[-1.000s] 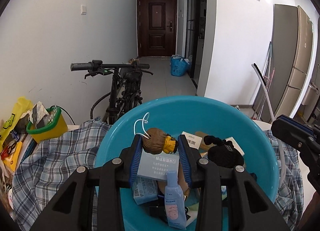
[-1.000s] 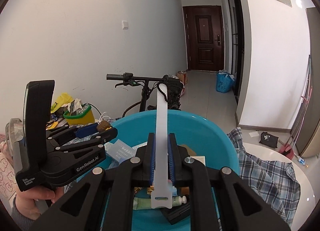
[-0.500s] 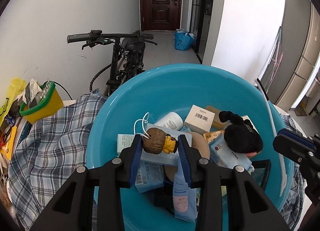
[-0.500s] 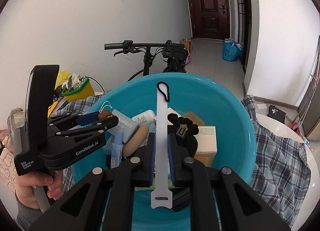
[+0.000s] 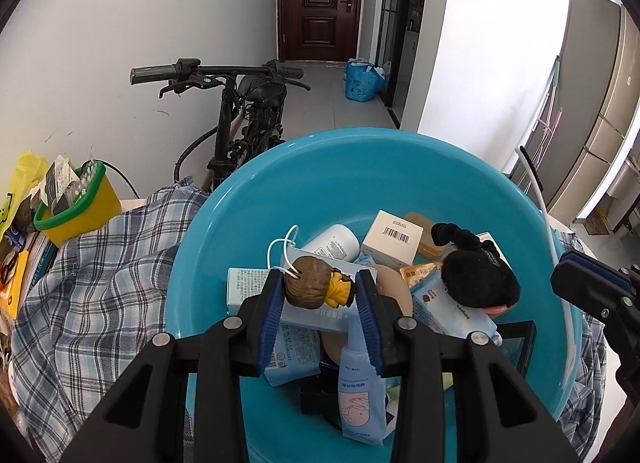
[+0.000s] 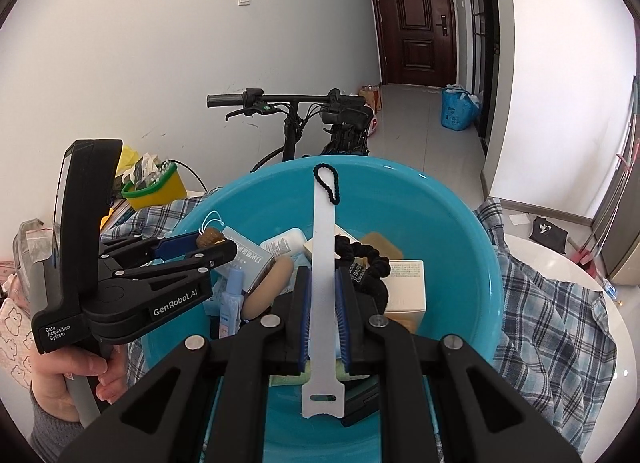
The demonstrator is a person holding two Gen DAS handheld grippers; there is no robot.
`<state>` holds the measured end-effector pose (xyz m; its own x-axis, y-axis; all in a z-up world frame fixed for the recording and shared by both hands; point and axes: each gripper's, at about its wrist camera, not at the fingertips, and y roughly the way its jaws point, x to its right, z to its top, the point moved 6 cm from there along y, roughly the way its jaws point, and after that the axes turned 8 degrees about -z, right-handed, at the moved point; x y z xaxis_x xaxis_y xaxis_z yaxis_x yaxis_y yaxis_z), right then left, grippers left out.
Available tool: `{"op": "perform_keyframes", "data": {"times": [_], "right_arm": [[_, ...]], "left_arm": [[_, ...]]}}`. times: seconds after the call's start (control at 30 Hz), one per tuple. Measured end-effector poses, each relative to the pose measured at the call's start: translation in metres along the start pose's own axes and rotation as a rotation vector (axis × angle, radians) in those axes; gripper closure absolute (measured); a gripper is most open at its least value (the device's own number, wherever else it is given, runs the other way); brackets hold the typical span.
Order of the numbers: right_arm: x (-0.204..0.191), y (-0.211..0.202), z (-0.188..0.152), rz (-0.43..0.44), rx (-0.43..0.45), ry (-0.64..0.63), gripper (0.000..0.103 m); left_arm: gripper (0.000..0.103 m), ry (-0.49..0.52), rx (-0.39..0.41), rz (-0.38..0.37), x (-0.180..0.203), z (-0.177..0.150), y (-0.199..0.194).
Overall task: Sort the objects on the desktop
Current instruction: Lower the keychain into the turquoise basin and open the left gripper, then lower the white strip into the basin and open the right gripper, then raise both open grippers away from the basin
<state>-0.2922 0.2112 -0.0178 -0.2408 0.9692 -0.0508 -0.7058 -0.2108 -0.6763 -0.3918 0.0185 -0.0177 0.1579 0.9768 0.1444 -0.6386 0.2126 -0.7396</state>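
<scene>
We hold both loads over the blue basin point(image 5: 400, 155): our left hand-held gripper point(image 5: 320, 295) pinches the small figurine point(image 5: 316, 287), our right hand-held gripper point(image 6: 323, 311) clamps the white strap point(image 6: 323, 263), its long axis pointing away across the basin; both would drop straight in.

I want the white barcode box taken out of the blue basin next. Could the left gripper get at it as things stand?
Probably not yet: the left gripper is shut on a small brown-haired figurine. The white barcode box lies uncovered on top in the blue basin, so once emptied, the way looks free.
</scene>
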Motion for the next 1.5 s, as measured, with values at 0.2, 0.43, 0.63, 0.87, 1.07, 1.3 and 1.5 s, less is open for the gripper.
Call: {"op": "perform_keyframes", "data": {"times": [0.2, 0.43, 0.63, 0.87, 1.07, 1.3, 1.5], "right_arm": [[-0.001, 0.0, 0.001, -0.003, -0.001, 0.0, 0.092], [-0.004, 0.002, 0.0, -0.002, -0.004, -0.009, 0.092], [-0.002, 0.003, 0.0, -0.003, -0.001, 0.001, 0.092], [0.006, 0.007, 0.001, -0.055, -0.003, 0.007, 0.056], [0.004, -0.002, 0.006, -0.136, 0.078, -0.053, 0.038], [0.005, -0.011, 0.011, -0.163, 0.117, -0.044, 0.038], [0.018, -0.024, 0.019, -0.19, 0.186, 0.014, 0.037]], "left_arm": [[0.026, 0.026, 0.037, 0.004, 0.006, 0.003, -0.007], [0.026, 0.015, 0.037, 0.001, 0.004, 0.005, -0.01], [0.026, 0.017, 0.037, 0.002, 0.004, 0.004, -0.011], [0.026, 0.021, 0.034, -0.003, 0.005, 0.004, -0.01], [0.026, 0.024, 0.044, 0.001, 0.006, 0.005, -0.013], [0.026, 0.028, 0.082, 0.011, 0.006, 0.008, -0.02], [0.026, 0.094, 0.242, 0.066, 0.015, 0.018, -0.05]]}}
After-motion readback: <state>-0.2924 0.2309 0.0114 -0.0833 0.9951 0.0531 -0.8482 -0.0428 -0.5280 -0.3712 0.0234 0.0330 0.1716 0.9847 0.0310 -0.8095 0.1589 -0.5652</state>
